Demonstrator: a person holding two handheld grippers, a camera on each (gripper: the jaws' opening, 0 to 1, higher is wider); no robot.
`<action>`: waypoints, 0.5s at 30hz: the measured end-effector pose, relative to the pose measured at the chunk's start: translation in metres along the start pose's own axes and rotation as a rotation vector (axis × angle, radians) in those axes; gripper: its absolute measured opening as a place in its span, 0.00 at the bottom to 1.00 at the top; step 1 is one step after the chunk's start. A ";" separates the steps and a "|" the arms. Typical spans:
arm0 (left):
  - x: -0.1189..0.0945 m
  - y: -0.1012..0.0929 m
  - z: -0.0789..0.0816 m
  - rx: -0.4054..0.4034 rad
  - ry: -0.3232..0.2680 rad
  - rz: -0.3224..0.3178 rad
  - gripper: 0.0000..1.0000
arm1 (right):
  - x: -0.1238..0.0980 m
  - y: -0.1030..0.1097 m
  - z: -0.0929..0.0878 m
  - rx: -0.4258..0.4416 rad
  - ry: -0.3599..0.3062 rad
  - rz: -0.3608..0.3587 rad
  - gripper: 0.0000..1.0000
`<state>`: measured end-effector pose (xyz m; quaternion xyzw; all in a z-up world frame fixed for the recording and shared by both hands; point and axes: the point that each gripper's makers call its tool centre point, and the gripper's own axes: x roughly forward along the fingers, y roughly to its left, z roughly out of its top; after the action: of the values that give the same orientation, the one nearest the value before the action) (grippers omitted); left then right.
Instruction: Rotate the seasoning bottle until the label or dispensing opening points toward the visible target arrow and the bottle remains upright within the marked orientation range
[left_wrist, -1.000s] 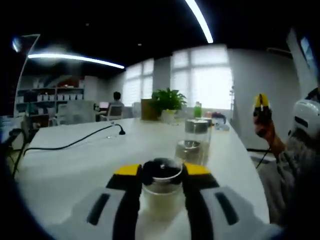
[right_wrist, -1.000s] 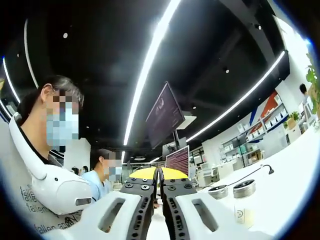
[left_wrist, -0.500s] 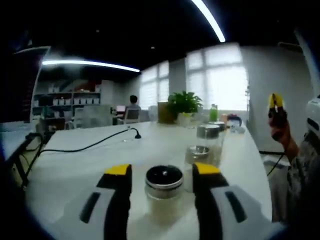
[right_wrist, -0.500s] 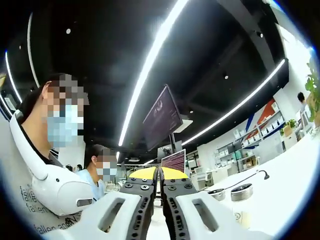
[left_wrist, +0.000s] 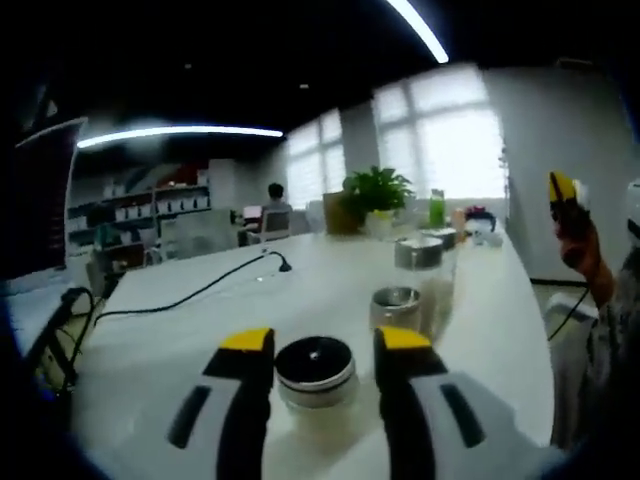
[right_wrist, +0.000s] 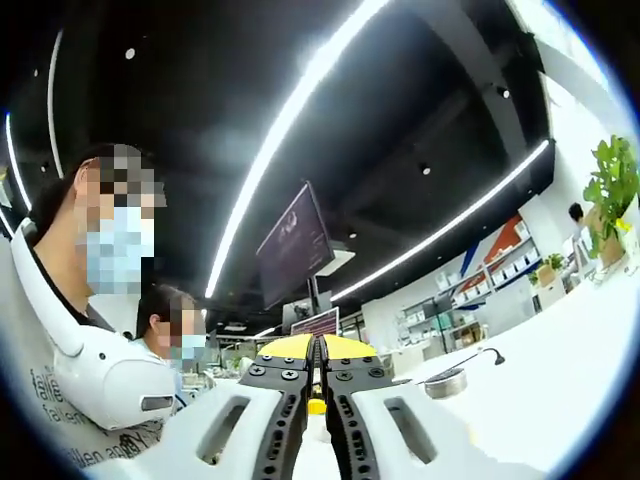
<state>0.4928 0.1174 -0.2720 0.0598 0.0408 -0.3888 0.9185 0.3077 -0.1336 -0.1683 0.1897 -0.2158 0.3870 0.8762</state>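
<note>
A clear seasoning bottle with a dark round lid stands upright on the white table. My left gripper straddles it: its yellow-tipped jaws are open, the left jaw close to the lid and a small gap on the right. A hand holds my right gripper up in the air at the far right of the left gripper view, away from the bottle. In its own view, the right gripper is shut with nothing between the jaws, aimed over the table toward the ceiling.
Two more lidded jars stand just behind the bottle. A black cable crosses the table on the left. A potted plant sits at the far end. A masked person stands at the left. A jar lid shows at the table's edge.
The left jaws were tight against the bottle a second ago, spread wide, and have now narrowed again. The right gripper stayed shut while its view tilted.
</note>
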 end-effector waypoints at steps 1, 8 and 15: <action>0.001 0.001 -0.001 -0.001 0.000 0.006 0.39 | -0.001 -0.003 -0.001 0.006 0.001 -0.012 0.00; 0.000 0.003 -0.001 0.014 0.008 -0.004 0.34 | -0.005 0.012 0.004 0.022 -0.002 -0.032 0.00; 0.000 0.000 -0.002 0.004 -0.003 -0.078 0.34 | -0.004 0.018 0.006 0.011 -0.011 -0.010 0.00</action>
<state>0.4929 0.1181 -0.2735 0.0594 0.0409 -0.4245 0.9026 0.2904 -0.1282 -0.1626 0.1980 -0.2176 0.3830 0.8757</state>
